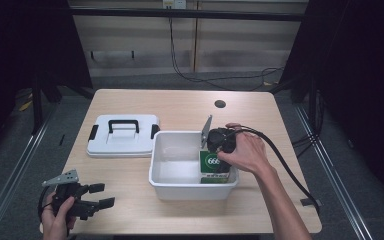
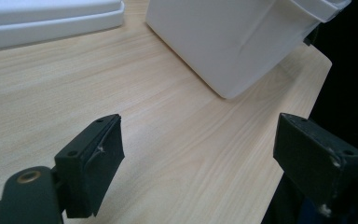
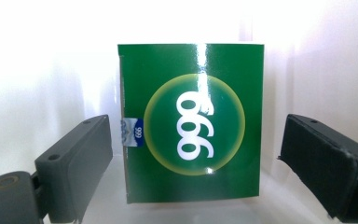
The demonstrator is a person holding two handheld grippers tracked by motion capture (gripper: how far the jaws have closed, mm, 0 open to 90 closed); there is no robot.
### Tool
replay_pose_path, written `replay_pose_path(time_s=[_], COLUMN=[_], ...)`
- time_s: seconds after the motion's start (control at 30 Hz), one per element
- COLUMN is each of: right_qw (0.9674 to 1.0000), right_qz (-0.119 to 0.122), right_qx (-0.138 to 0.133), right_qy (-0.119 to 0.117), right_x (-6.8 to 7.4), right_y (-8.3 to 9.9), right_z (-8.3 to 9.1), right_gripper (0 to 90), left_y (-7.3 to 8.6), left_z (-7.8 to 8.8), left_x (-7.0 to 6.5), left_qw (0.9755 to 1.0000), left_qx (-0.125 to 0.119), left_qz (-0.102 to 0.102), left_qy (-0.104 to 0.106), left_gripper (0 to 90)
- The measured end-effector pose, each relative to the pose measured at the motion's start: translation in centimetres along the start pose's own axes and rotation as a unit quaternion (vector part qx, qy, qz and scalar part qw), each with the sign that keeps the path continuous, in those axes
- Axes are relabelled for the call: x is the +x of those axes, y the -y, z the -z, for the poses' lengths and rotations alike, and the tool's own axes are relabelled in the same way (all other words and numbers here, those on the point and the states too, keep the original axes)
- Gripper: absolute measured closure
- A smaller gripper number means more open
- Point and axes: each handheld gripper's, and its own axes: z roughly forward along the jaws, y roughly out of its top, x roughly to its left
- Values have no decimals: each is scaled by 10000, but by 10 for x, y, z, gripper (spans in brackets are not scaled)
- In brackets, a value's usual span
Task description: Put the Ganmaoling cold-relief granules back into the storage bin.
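A green box [image 1: 214, 167] printed with white digits stands inside the white plastic bin [image 1: 180, 184], against its right end. My right gripper [image 1: 216, 151] reaches down into the bin over the box, held by a hand. In the right gripper view the box [image 3: 191, 126] sits between the two black jaws, with a gap on each side, so the right gripper [image 3: 200, 161] is open. My left gripper [image 1: 105, 195] rests near the table's front left corner, open and holding nothing. Its jaws [image 2: 200, 154] stand wide apart over bare wood.
The bin's white lid [image 1: 122, 142] with a black handle lies flat to the left of the bin. A cable hole [image 1: 220, 104] is in the table's far side. In the left gripper view the bin wall [image 2: 233, 42] and lid edge [image 2: 51, 18] lie ahead.
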Motion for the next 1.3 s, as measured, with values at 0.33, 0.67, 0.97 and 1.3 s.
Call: replay_pose_path(time_s=[0.33,0.67,0.97,1.3], right_qw=[9976,9874,9773,9612], right_qz=[-188,-755,-961,-1293], right_qx=[-664,-1391,-1874,-2392], right_qy=[25,23,242,468], right_x=[2,4,9,21], right_y=[14,37,56,90], right_z=[15,29,41,54], right_gripper=[96,133,134,136], left_y=[0,0,1,1], left_z=[0,0,1,1], left_x=[0,0,0,0], left_qw=[10000,10000,10000,10000], left_qx=[2,2,-9,18], left_qz=[21,19,28,18], left_qy=[-5,-20,-34,-63], left_gripper=[160,160,160,160])
